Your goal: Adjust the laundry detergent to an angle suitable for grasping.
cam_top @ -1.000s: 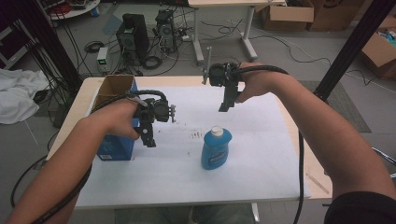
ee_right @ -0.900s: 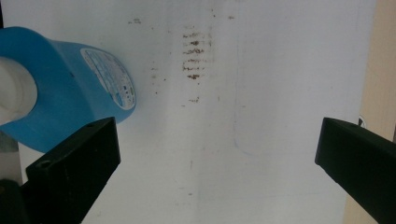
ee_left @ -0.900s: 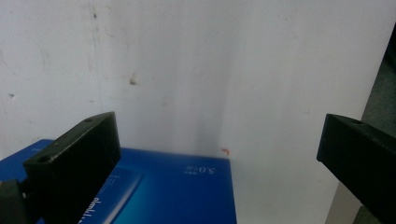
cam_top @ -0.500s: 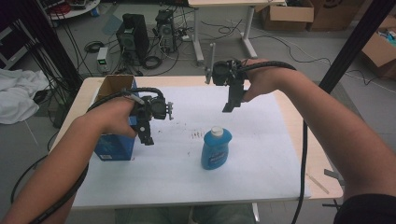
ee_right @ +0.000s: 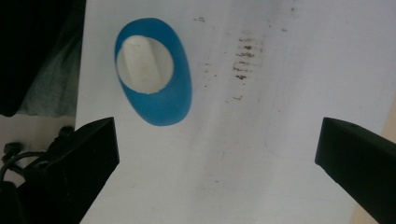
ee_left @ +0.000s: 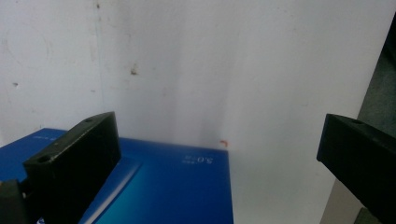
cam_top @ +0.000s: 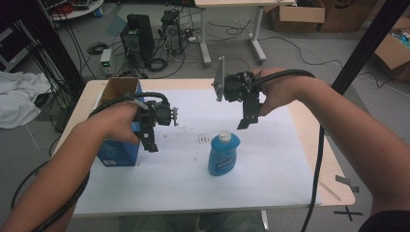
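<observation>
Left hand-held gripper hangs spread beside the blue box at the desk's left edge; its own view shows inverted print on the box. Right hand-held gripper, spread, hovers above the upright blue bottle; its view shows the white cap from overhead.

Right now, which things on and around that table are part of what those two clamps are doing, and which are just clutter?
In use:
blue bottle, below the open right gripper
blue box, beside the open left gripper

Lying about:
computer towers
cardboard boxes
white cloth
</observation>
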Action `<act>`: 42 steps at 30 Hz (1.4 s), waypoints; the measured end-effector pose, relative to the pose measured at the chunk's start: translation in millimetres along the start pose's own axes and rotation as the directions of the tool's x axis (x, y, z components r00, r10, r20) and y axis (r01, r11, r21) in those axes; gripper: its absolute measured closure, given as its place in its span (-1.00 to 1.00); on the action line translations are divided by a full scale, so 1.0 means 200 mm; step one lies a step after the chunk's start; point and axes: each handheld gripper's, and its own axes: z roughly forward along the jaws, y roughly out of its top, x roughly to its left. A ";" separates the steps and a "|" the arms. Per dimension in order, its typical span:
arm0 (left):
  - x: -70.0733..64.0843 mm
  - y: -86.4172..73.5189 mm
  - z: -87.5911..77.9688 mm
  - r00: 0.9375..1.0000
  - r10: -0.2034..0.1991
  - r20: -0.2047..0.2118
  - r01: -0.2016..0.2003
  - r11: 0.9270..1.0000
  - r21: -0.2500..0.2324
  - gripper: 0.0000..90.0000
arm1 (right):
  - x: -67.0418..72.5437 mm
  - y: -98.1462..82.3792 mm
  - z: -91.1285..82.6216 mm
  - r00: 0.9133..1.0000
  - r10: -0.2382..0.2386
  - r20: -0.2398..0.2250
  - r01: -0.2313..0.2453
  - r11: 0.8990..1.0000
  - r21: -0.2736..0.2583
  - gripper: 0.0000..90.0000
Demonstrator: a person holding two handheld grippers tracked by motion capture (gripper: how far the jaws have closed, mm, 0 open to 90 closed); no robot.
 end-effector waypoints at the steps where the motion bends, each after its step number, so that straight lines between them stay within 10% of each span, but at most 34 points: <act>1: 0.00 0.00 0.00 1.000 0.002 0.002 -0.002 1.000 0.000 -1.00 | 0.00 0.00 0.00 1.000 0.000 0.000 0.000 1.000 0.000 -1.00; 42: -0.02 -0.02 0.03 1.000 -0.005 0.003 0.005 1.000 0.003 -1.00 | 0.16 0.08 0.36 0.992 -0.100 -0.076 0.101 0.995 0.014 -1.00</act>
